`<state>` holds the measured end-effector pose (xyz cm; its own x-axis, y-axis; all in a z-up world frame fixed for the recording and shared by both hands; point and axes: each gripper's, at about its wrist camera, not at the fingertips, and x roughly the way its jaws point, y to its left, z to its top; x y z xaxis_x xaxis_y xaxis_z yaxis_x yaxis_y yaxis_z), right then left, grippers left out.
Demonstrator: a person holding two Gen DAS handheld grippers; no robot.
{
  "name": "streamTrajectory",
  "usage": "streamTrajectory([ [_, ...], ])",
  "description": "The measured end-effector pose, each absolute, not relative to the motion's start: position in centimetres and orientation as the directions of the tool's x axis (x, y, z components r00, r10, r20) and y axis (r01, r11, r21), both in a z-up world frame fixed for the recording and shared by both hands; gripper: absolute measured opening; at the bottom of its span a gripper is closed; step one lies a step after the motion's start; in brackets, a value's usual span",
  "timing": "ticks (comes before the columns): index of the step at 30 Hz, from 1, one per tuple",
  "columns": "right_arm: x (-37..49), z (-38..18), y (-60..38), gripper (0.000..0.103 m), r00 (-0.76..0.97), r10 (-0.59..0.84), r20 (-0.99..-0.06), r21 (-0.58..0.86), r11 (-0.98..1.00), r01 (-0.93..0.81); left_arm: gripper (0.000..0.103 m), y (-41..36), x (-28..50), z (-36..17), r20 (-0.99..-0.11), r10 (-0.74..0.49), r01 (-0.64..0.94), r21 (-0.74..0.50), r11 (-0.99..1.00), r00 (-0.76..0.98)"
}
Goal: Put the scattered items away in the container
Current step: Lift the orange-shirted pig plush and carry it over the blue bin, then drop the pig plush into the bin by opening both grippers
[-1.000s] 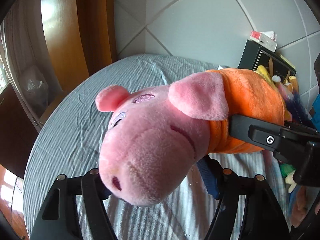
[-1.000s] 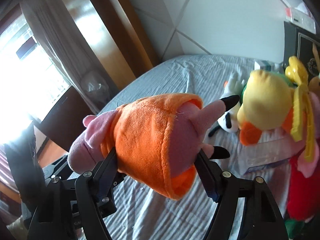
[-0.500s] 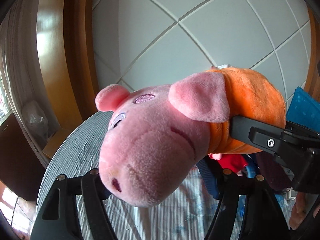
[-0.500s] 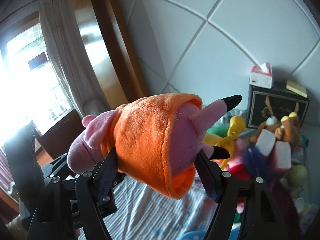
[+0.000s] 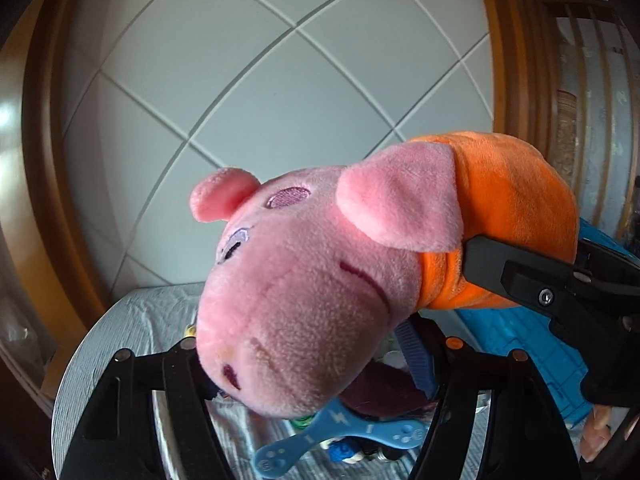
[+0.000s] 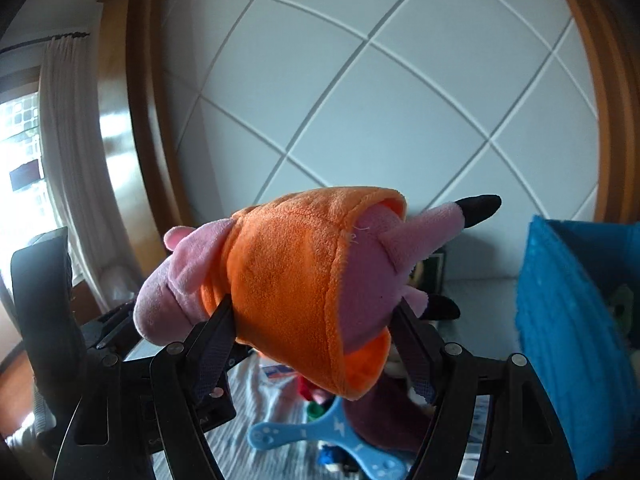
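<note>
both tools point(image 5: 316, 364) point(image 6: 316, 332) clamp pig plush point(image 5: 320, 300) beside blue bin point(image 6: 576, 340).

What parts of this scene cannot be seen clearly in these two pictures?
- Left wrist view: the pig plush hides the left gripper's pads and most toys on the bed.
- Right wrist view: the inside of the blue container is cut off by the right edge.
- Right wrist view: toys under the right gripper are blurred and partly covered by the plush.
</note>
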<state>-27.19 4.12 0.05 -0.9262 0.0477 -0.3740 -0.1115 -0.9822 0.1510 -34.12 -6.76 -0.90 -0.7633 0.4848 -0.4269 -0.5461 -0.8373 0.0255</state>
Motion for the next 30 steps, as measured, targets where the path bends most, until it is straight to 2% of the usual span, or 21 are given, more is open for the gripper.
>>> streamTrajectory([
  [10, -16.1, 3.8, 20.3, 0.075, -0.922, 0.212, -0.325, 0.125, -0.956, -0.264, 0.07, 12.4, -25.7, 3.7, -0.362, 0.616, -0.68, 0.072, -0.73, -0.7],
  [14, -12.8, 4.8, 29.0, 0.076, -0.899, 0.257, -0.356, 0.078, -0.95, -0.302, 0.07, 21.9, -23.8, 4.4, -0.379, 0.634, -0.699, 0.046, -0.714, -0.674],
  [18, -11.9, 3.6, 37.4, 0.076, -0.863, 0.265, -0.431, 0.082, -0.941, -0.329, 0.07, 30.9, -23.8, 3.3, -0.468, 0.604, -0.697, 0.035, -0.717, -0.645],
  [25, -15.7, -4.3, 48.2, 0.076, -0.765, 0.143, -0.629, 0.223, -0.909, -0.353, 0.069, 43.5, -26.3, -4.3, -0.747, 0.41, -0.651, 0.041, -0.758, -0.524],
  [30, -18.6, -10.4, 51.9, 0.076, -0.652, 0.055, -0.756, 0.262, -0.888, -0.378, 0.07, 45.7, -28.9, -10.9, -0.876, 0.283, -0.631, 0.031, -0.775, -0.39],
])
